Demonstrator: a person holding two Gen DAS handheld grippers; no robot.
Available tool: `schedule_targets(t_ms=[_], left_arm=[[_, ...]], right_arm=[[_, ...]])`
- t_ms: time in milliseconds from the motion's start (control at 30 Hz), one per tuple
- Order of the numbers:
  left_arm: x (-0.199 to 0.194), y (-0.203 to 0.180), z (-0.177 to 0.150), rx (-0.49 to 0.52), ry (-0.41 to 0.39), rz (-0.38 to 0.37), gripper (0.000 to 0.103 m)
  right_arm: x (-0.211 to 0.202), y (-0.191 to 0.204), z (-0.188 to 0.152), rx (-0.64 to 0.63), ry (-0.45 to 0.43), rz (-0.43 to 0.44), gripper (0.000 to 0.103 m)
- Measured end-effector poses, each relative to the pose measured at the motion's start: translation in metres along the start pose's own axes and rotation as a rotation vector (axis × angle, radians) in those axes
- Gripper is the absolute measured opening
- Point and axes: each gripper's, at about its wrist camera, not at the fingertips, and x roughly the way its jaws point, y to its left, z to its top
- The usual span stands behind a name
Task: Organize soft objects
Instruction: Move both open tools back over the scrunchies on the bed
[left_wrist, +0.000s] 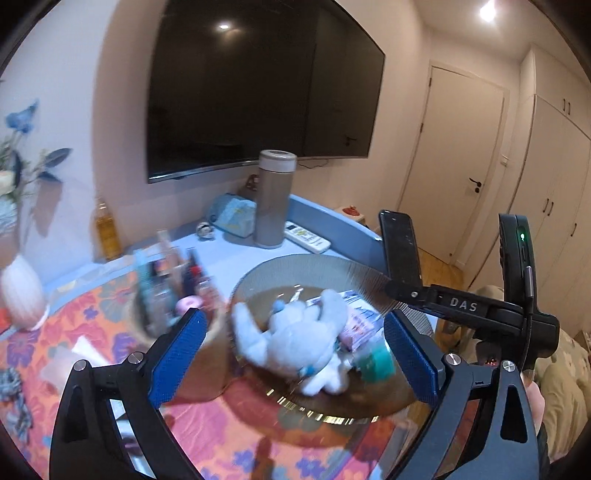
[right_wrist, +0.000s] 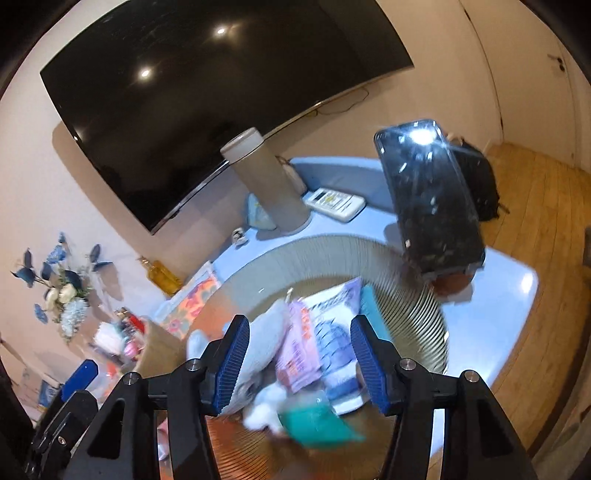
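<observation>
A: Nearest the left wrist camera, the left gripper (left_wrist: 295, 350) stands spread wide and holds nothing. A ribbed glass bowl (left_wrist: 332, 264) sits on the table (left_wrist: 229, 251) and fills the gap between its blue pads.

B: And the soft things?

A: A white plush toy (left_wrist: 299, 339) lies inside the bowl, blurred, beside a pink packet (left_wrist: 360, 326) and a teal item (left_wrist: 376, 363).

B: The right side?

A: The right gripper (right_wrist: 299, 360) hangs released over the same bowl (right_wrist: 417, 295), jaws apart, grasping nothing.

B: Farther back?

A: A grey flask (left_wrist: 275, 199) stands upright, a white remote (left_wrist: 306, 238) just beside it, and a dark television (left_wrist: 258, 88) is on the wall.
</observation>
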Motion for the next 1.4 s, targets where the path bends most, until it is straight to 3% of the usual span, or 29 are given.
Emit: schedule_targets(t_ms=[200, 400, 600, 767, 900, 1067, 1233, 1400], left_arm=[[-0.064, 0.040, -0.014, -0.049, -0.066, 0.110, 0.097], [-0.145, 0.103, -0.027, -0.173, -0.148, 0.202, 0.097], [-0.225, 0.162, -0.049, -0.266, -0.232, 0.328, 0.097], [-0.261, 0.215, -0.085, -0.395, -0.259, 0.399, 0.097], [-0.261, 0.254, -0.118, -0.493, -0.229, 0.422, 0.097], [-0.237, 0.289, -0.154, -0.574, -0.150, 0.396, 0.097], [-0.214, 0.302, -0.172, -0.561, -0.064, 0.393, 0.097], [-0.196, 0.309, -0.168, -0.508, -0.014, 0.387, 0.097]], right_arm=[[-0.012, 0.038, -0.022, -0.075, 0.012, 0.045, 0.056], [-0.010, 0.097, -0.052, -0.192, 0.040, 0.104, 0.056], [0.007, 0.163, -0.099, -0.332, 0.110, 0.170, 0.058], [0.029, 0.207, -0.141, -0.445, 0.188, 0.193, 0.059], [0.045, 0.235, -0.170, -0.515, 0.237, 0.211, 0.059], [0.062, 0.267, -0.204, -0.611, 0.301, 0.227, 0.059], [0.073, 0.297, -0.221, -0.689, 0.338, 0.239, 0.059], [0.082, 0.331, -0.225, -0.747, 0.339, 0.247, 0.059]])
